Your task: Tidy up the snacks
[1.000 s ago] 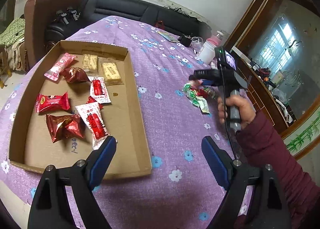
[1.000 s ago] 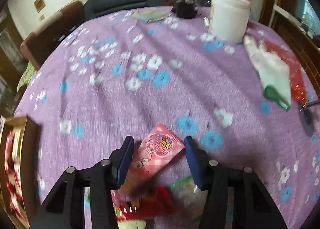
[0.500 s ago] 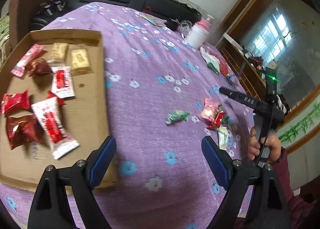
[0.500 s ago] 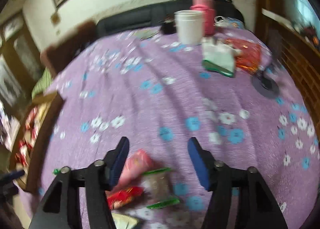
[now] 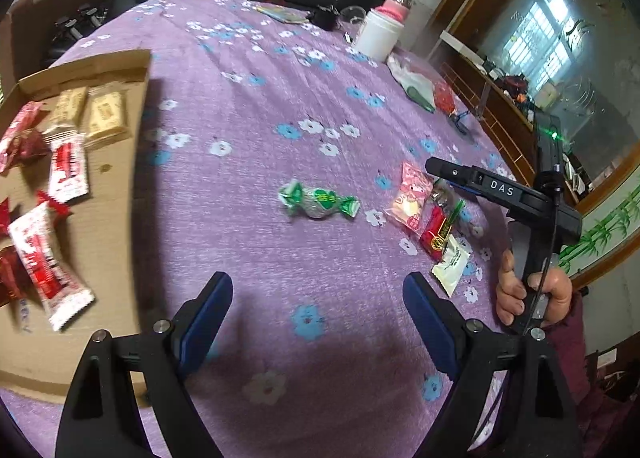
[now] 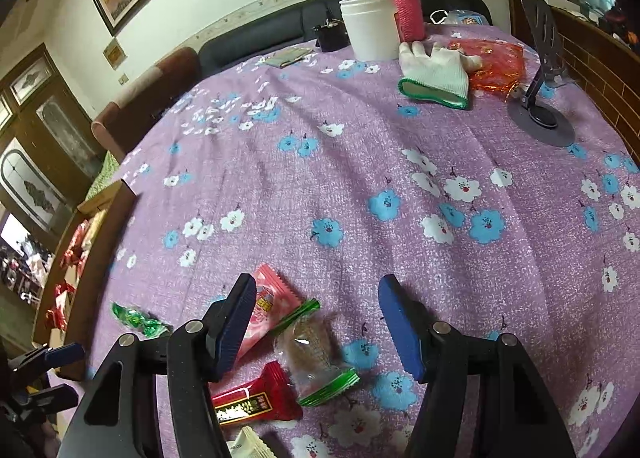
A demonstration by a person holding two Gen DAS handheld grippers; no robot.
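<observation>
1. My left hand-held gripper [image 5: 318, 312] hangs over the purple flowered counter [image 5: 248, 105], jaws wide apart and holding nothing.
2. A green candy [image 5: 319, 202] lies alone on the cloth straight ahead of that gripper, well beyond its fingertips. Its long axis runs left to right across my view, twisted ends pointing sideways, so the open jaws would meet it end to end rather than across its waist.
3. My right hand-held gripper [image 6: 318, 324] is also wide open and empty. It hovers over a small heap of snacks: a pink packet [image 6: 266, 308] just beside its left finger, a clear wrapper with green ends [image 6: 312, 350] between the jaws, a red bar [image 6: 256, 398] nearer me.
4. From the right gripper the green candy [image 6: 138, 320] lies off to the left, apart from the heap, so I judge the left gripper better placed for it.
5. The cardboard tray [image 5: 108, 161], already holding red and tan snacks, sits to the left of the left gripper, well apart from the candy.
</observation>
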